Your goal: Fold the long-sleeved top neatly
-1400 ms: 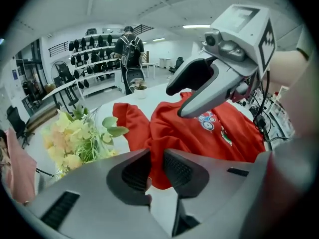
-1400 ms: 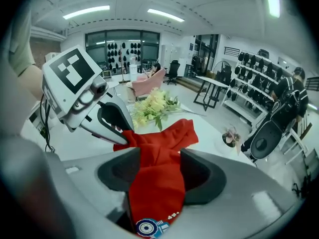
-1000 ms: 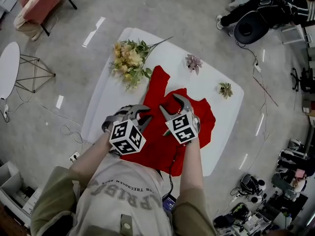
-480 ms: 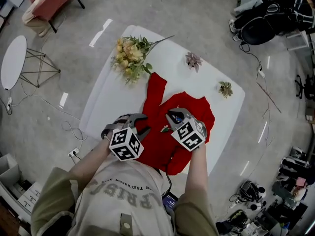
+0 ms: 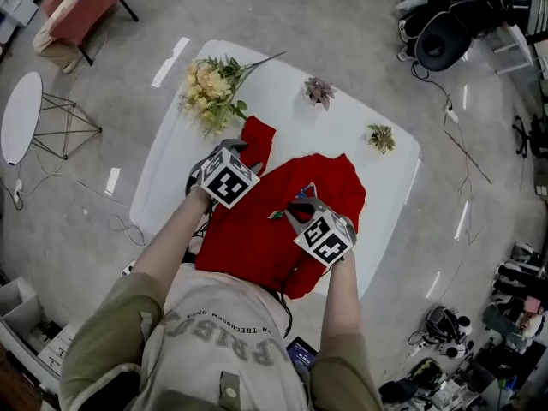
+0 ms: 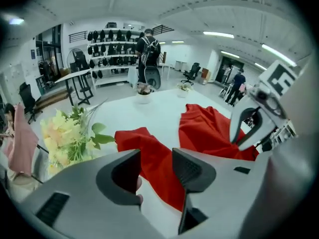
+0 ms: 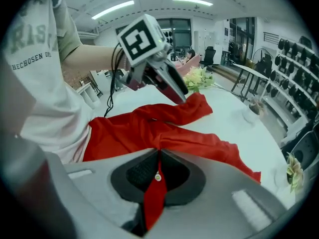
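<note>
Right gripper was open a second ago; its jaws are now clenched on a fold of the red long-sleeved cloth top, with a small pale button right at the pads, and it has drawn that fold toward the near edge. Left gripper has swung from the near left out to the far-left red sleeve. Its jaws have just been opening and now stand released, with sleeve cloth under and between them but no pad pressing on it. The sleeve earlier lay long toward the flowers and is now shorter and bunched. Judgement: the right holds the body and the left is lined up to take the sleeve and bring it across. The fold is at an early stage and the top is still rumpled. The top lies mid-table toward the near side, its hem seemingly over the near edge. Surface: smooth white square table with rounded corners. A bunch of pale yellow flowers sits far left just beside the sleeve. A small pinkish potted plant sits far, and a small green potted plant far right, both apart from the top. Room: glossy grey floor with loose cables, a round white side table on wire legs left, a pink-draped chair far left, and a black office chair far right.
</note>
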